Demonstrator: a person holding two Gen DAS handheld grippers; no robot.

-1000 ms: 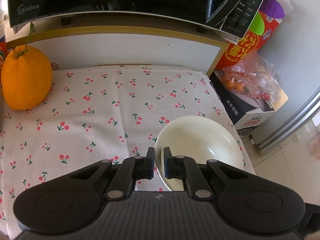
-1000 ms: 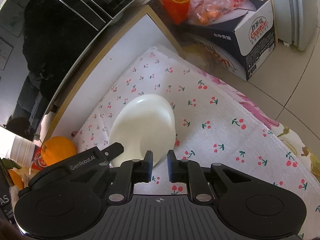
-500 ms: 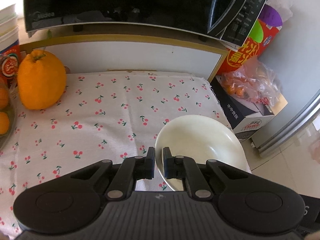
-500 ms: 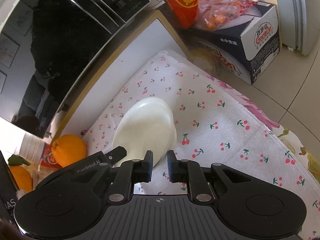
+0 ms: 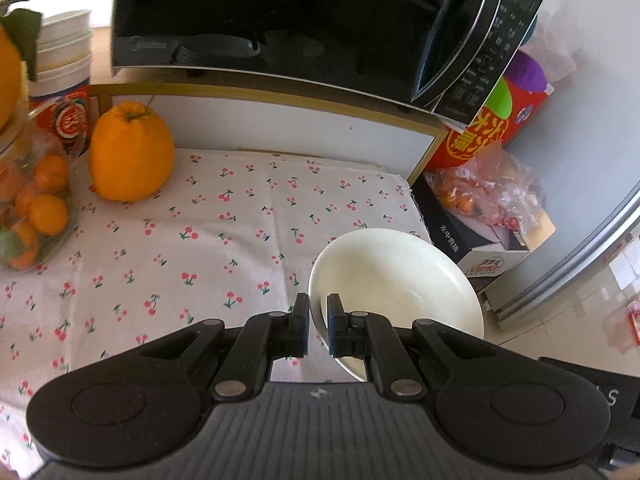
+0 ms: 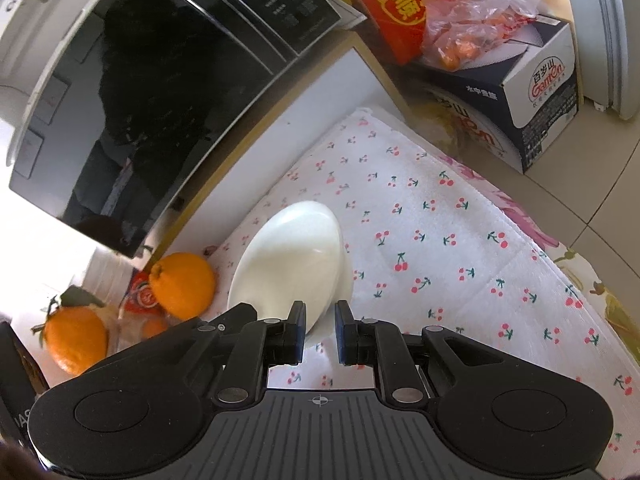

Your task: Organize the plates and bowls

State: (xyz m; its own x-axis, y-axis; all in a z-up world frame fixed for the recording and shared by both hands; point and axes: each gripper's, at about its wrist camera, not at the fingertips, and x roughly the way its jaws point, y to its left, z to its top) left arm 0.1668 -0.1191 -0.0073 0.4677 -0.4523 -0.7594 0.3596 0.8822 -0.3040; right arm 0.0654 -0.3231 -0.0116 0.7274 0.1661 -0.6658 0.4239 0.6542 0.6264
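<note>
1. Cream-white bowl (image 5: 400, 280) is held by its near rim in the left gripper (image 5: 318, 326), whose two fingers are closed on the rim, one inside and one outside.
2. From the left wrist view, the bowl is above the right part of the cherry cloth (image 5: 200, 240), close to the cloth's right edge. I cannot tell if its bottom touches the cloth.
3. From the right wrist view, the bowl (image 6: 292, 268) shows its outer side and looks tilted, with the left gripper's body just beside its lower left.
4. The right gripper (image 6: 320, 332) holds nothing; its fingers stand a little apart, with cloth (image 6: 440, 260) visible between them. The bowl's edge is just in front of its left finger, and I cannot tell if they touch.
5. A big orange (image 5: 130, 152) sits on the far left part of the cloth, well apart from the bowl.
6. A black microwave (image 5: 280, 20) stands on a shelf behind the cloth.
7. A dark box (image 5: 472, 248) with a plastic bag on top is on the floor, to the right of the cloth.
</note>
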